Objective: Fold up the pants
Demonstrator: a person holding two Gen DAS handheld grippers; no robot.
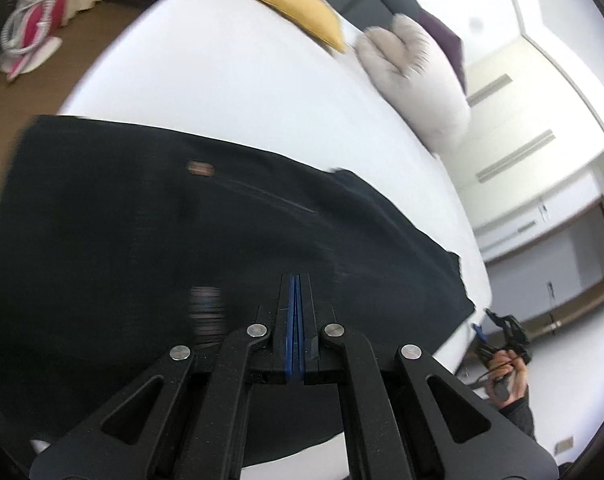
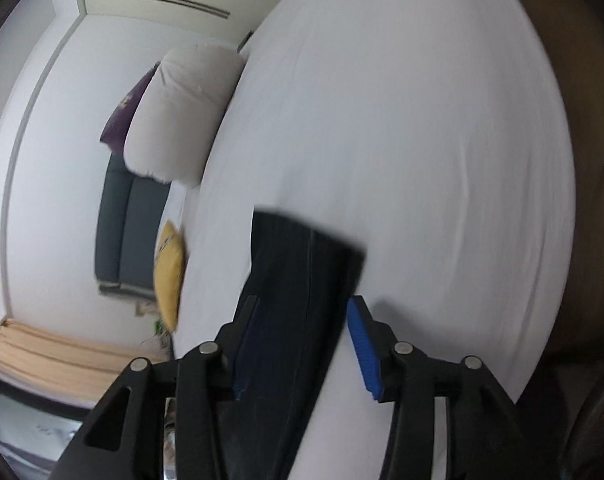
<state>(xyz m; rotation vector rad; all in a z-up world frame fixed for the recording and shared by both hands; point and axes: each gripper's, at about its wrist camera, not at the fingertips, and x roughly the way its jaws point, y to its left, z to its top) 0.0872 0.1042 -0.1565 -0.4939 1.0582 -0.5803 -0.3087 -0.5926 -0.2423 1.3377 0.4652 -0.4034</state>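
While most of both views is filled by the white bed, the dark pants are seen spread flat on its near part, with one edge running to the bed's side in the left wrist view. In the right wrist view a leg end of the pants is laid across the sheet, its cut end square and blurred. A pale pillow is propped at the head of the bed, a purple cushion is tucked behind it, and a yellow cushion is set further along the same edge. A grey headboard is seen behind them. The left gripper is held over the pants with its blue pads pressed together, and whether cloth is pinched cannot be told. The right gripper is held with its jaws spread, the leg lying between the pads without being clamped. Its small shape is also seen past the bed's corner, carried by a hand.
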